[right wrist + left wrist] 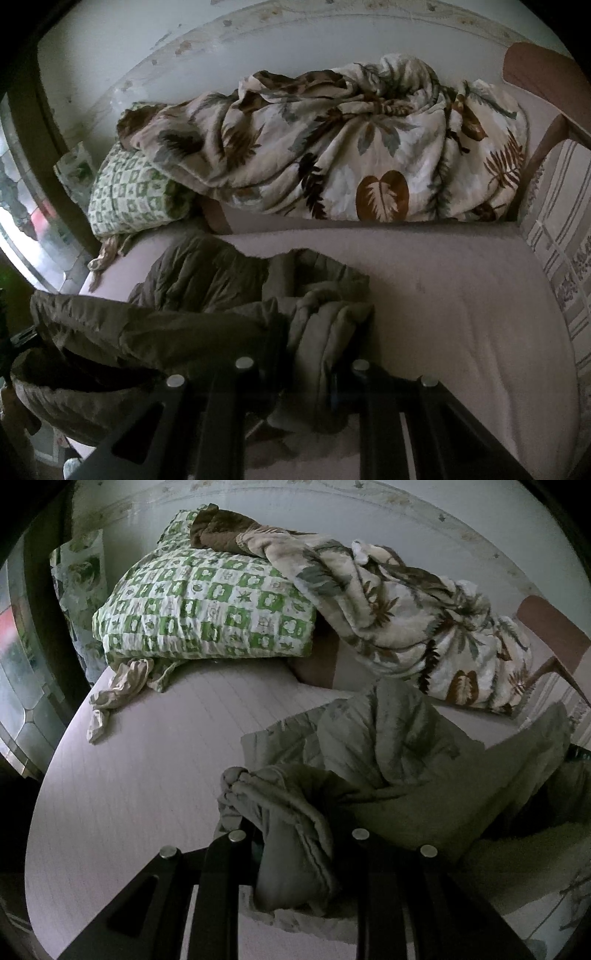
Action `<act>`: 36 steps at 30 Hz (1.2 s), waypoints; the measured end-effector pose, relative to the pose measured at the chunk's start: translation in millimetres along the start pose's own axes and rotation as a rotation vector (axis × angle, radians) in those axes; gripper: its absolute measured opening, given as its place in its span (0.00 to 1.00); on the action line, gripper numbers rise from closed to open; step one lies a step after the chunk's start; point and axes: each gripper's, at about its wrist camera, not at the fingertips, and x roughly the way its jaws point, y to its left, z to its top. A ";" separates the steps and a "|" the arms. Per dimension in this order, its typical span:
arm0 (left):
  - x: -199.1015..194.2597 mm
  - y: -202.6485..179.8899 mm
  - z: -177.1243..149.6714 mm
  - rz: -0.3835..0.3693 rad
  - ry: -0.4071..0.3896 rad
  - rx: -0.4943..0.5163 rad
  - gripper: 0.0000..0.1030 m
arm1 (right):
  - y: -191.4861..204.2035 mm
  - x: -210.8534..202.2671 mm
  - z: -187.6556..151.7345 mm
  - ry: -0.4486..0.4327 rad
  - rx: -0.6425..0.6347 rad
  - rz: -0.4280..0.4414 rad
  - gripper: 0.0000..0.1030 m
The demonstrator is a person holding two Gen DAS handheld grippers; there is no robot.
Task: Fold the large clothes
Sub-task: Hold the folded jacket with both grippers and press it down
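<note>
Olive padded garment (388, 760) bunched, rumpled, left claw (295, 849) and right claw (301, 373) clamped on it.

No readable text, label, brand, number or sign shows in either wrist view.

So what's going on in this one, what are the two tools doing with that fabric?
A person is working with both tools on a large grey-green quilted cloth lying crumpled on the pale mattress. The left tool is shut on one bunched edge of it, and the right tool is shut on another bunch. The cloth is not yet folded. Behind it, untouched, sit a green-and-white checked pillow and a leaf-print cream blanket in a heap against the wall.
</note>
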 end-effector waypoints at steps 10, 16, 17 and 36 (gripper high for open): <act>40.7 7.7 23.9 0.068 -0.011 0.024 0.22 | 6.2 42.1 38.3 -0.003 0.001 -0.060 0.19; 63.4 5.3 36.8 0.092 -0.017 0.054 0.22 | 9.3 71.9 53.6 -0.004 0.000 -0.096 0.19; 68.5 4.8 39.6 0.097 -0.018 0.059 0.22 | 9.5 79.8 56.7 -0.002 -0.001 -0.106 0.19; 165.8 7.0 72.2 0.161 0.019 0.096 0.23 | 2.0 186.4 89.2 0.036 0.009 -0.186 0.19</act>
